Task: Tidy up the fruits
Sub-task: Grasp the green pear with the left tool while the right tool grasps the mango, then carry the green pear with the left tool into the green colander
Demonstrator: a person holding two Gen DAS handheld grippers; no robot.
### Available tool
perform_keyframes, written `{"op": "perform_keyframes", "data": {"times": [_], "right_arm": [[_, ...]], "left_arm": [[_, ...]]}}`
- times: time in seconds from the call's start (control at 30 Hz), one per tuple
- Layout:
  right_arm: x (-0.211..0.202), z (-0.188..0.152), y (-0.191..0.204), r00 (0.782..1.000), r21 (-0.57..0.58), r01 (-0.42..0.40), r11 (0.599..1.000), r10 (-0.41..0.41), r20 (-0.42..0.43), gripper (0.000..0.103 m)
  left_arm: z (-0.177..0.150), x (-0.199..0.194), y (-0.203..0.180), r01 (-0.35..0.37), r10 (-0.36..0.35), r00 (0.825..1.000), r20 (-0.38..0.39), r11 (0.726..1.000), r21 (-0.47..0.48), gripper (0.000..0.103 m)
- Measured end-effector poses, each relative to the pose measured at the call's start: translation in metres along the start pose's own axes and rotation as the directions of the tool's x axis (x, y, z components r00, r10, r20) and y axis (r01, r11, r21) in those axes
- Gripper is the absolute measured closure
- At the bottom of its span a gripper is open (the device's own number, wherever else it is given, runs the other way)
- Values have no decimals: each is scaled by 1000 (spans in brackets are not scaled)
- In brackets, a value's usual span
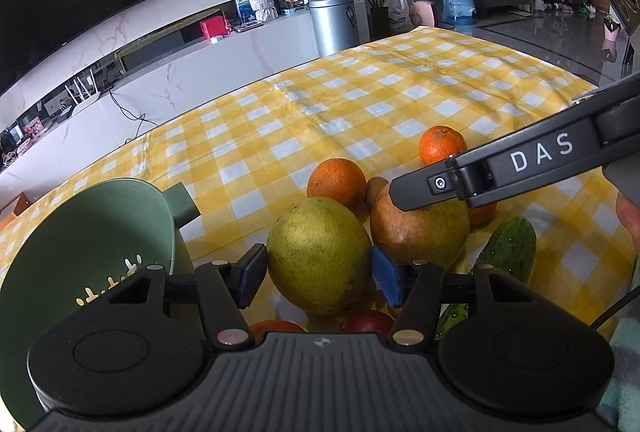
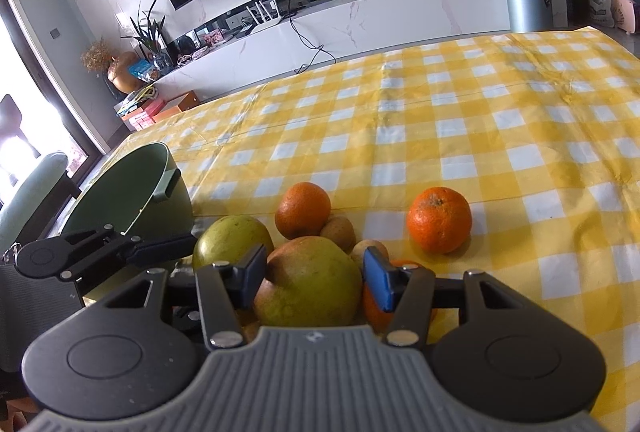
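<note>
A pile of fruit lies on the yellow checked tablecloth (image 1: 360,104). In the left wrist view my left gripper (image 1: 318,274) is open, its blue pads either side of a big green pear (image 1: 318,256). Behind it are a reddish-green apple (image 1: 420,228), two oranges (image 1: 337,182) (image 1: 442,144) and a cucumber (image 1: 508,248). In the right wrist view my right gripper (image 2: 314,278) is open around the reddish-green apple (image 2: 308,282); the pear (image 2: 230,238), oranges (image 2: 303,208) (image 2: 439,219) and small kiwis (image 2: 338,230) lie beyond. A green colander bowl (image 1: 92,232) (image 2: 132,188) stands at the left.
The right gripper's arm (image 1: 500,168) crosses over the apple in the left wrist view; the left gripper's finger (image 2: 160,248) shows in the right wrist view. A red fruit (image 1: 368,320) lies under the left gripper. A TV cabinet and a metal bin (image 1: 334,22) stand beyond the table.
</note>
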State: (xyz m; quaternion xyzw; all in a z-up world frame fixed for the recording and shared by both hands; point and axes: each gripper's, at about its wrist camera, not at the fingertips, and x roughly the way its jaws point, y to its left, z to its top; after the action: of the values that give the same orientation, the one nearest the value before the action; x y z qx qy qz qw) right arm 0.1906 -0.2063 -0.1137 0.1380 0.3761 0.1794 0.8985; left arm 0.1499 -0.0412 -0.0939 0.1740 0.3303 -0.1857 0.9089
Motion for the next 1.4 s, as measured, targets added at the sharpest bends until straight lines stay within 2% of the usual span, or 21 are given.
{"op": "perform_keyframes", "data": {"times": [0.67, 1.0, 1.23, 1.37, 1.4], "right_arm": [[-2, -1, -2, 1000, 7, 13, 1000, -13, 2, 53], [-4, -3, -6, 1000, 39, -21, 999, 22, -13, 52], [-4, -3, -7, 999, 57, -46, 997, 48, -24, 49], [-4, -3, -7, 998, 50, -55, 997, 56, -25, 48], [-5, -3, -7, 998, 49, -61, 997, 62, -23, 48]], "left_arm": [[1, -3, 10, 20, -21, 999, -40, 1000, -18, 35], [12, 9, -9, 0, 5, 999, -38, 990, 144, 30], [22, 16, -1, 67, -52, 996, -71, 973, 223, 26], [23, 20, -3, 105, -74, 989, -127, 959, 264, 30], [21, 20, -8, 90, -57, 991, -119, 952, 292, 31]]}}
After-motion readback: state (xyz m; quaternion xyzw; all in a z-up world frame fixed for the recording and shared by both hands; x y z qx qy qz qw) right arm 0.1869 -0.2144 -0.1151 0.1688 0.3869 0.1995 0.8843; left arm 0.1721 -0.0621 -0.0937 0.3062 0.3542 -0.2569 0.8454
